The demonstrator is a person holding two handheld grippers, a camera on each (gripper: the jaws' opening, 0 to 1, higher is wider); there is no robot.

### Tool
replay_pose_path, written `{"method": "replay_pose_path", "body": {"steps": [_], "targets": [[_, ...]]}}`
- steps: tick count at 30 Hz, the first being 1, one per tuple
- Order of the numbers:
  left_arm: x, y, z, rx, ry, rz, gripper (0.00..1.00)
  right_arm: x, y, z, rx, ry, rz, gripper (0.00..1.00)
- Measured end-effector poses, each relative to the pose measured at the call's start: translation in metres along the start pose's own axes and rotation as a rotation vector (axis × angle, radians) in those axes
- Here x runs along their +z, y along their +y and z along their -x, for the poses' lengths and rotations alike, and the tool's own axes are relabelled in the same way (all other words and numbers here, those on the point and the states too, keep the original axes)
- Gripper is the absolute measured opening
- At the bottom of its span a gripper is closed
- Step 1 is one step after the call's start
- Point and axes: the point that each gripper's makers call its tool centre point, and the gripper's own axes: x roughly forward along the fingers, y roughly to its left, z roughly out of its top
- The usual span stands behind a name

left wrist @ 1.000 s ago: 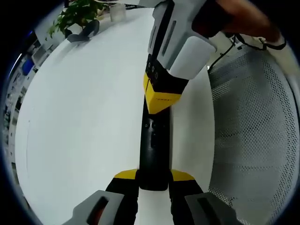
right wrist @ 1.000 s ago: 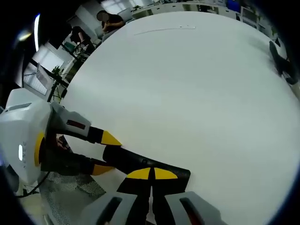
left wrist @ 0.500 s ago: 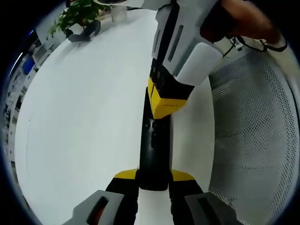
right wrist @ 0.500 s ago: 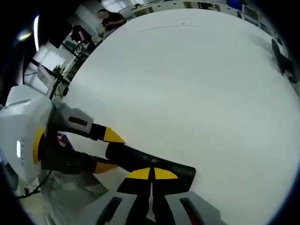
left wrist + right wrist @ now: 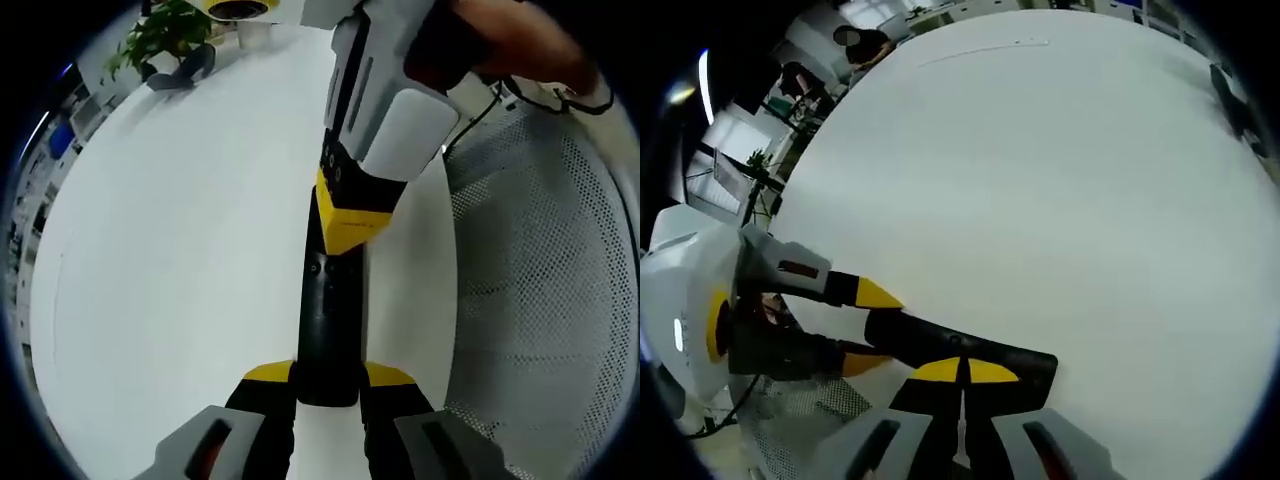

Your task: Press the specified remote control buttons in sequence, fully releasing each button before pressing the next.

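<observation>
1. L gripper view: we see the left gripper [image 5: 328,378] at 6 o'clock, its yellow-tipped jaws pinching the near end of the black remote control [image 5: 327,320] from both sides.
2. The remote runs from 6 toward 12 o'clock over the white table [image 5: 180,250]; we can't tell whether it rests on the surface or is held just above it.
3. The right gripper [image 5: 350,222] comes down from 12 o'clock, white body w/ a person's hand [image 5: 500,45] on it at 1 o'clock. Its yellow tips are pressed together and sit on the remote's far half, on the button face (which button we can't tell, too small).
4. R gripper view: the right gripper [image 5: 962,372] shows its two yellow tips meeting w/ no gap at 6 o'clock, touching the top of the remote [image 5: 960,345].
5. Same view: the left gripper [image 5: 865,325] enters from 9 o'clock, one yellow tip on either side of the remote's end.
6. Elsewhere in L view: a potted plant [image 5: 160,30] at 11 o'clock w/ a dark grey object [image 5: 180,72] just beside it on the table; a white perforated mesh surface [image 5: 545,290] at 3 o'clock, beside the table edge.
</observation>
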Motion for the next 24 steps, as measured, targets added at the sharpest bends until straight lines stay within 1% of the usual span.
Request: {"method": "replay_pose_path", "body": {"steps": [5,9,12,16,20,23,24], "targets": [[0.0003,-0.0008,0.0002,-0.011,0.007,-0.001,0.22,-0.0013,0.0007,0.0007,-0.016,0.008,0.017,0.0],[0.0002,-0.0006,-0.0001,-0.005,0.01,-0.001,0.22,-0.0015,0.0006,0.001,-0.013,0.014,0.007,0.0],[0.0003,-0.0004,-0.0001,-0.006,0.01,0.0,0.22,-0.0017,0.0009,0.0011,-0.005,0.023,0.015,0.0],[0.0003,-0.0002,-0.0004,-0.005,0.017,-0.001,0.22,-0.0029,0.002,0.0023,0.003,0.013,0.026,0.0],[0.0003,-0.0015,-0.0008,0.012,0.027,-0.012,0.22,-0.0045,0.0025,0.0046,0.036,0.0,-0.006,0.0],[0.0,-0.0009,-0.0006,0.012,0.026,-0.009,0.22,-0.0043,0.0027,0.0047,0.043,-0.018,-0.016,0.0],[0.0,-0.0007,-0.0006,0.009,0.026,-0.007,0.22,-0.0043,0.0034,0.0047,0.041,-0.026,-0.007,0.0]]}}
